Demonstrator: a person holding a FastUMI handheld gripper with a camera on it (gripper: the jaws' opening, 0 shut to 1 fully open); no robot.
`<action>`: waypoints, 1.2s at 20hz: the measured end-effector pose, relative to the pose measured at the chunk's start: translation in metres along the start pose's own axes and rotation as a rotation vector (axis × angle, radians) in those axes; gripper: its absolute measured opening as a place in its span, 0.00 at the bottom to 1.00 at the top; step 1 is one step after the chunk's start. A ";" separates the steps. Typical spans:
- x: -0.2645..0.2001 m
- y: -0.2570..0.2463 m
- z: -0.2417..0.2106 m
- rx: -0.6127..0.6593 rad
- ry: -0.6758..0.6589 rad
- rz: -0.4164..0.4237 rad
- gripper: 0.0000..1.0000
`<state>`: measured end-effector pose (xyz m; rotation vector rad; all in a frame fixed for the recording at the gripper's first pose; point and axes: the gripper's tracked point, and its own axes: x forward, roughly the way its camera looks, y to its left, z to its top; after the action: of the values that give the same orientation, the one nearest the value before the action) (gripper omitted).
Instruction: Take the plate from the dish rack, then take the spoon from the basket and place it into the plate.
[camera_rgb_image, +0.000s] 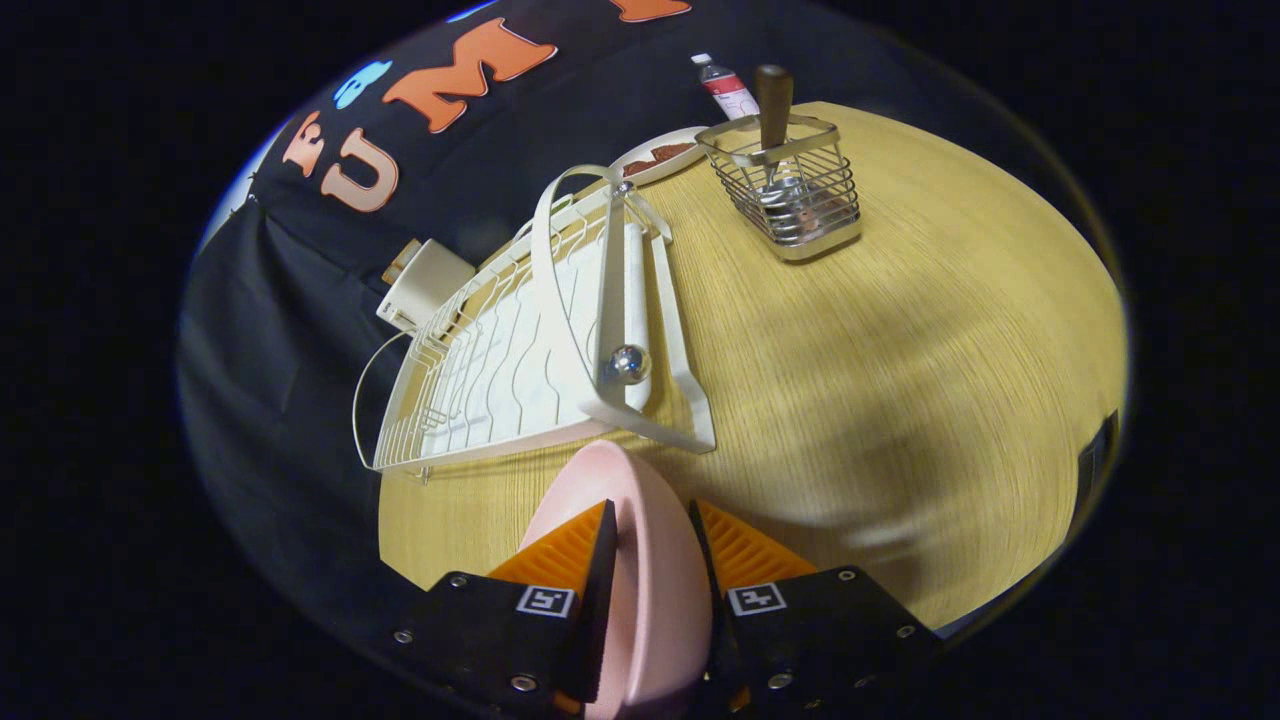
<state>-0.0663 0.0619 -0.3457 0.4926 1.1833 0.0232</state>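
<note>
One pink plate (640, 560) edge-on in the clenched claw (650, 520) — wooden-handled spoon (773, 110) upright in the wire basket (790, 195) beyond.

A pale wooden table (900, 330) with fine straight grain spreads out ahead of the jaws and off to their right, its surface lit warm and bright. Soft grey shadows lie across the wood just beyond the jaws and to their right. The table's near edge runs close below the jaws on the left, and its far edge curves away well beyond them. Behind the table hangs a black cloth wall (290, 300), falling in loose folds to the left of the jaws and rising well beyond them at the back.
</note>
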 end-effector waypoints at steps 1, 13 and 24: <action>0.000 -0.005 0.002 -0.018 -0.010 -0.019 0.43; -0.024 -0.040 0.031 -0.215 -0.081 -0.199 0.75; -0.058 -0.023 0.039 -0.296 -0.107 -0.126 0.75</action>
<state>-0.0593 0.0118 -0.2923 0.1559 1.0816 0.0618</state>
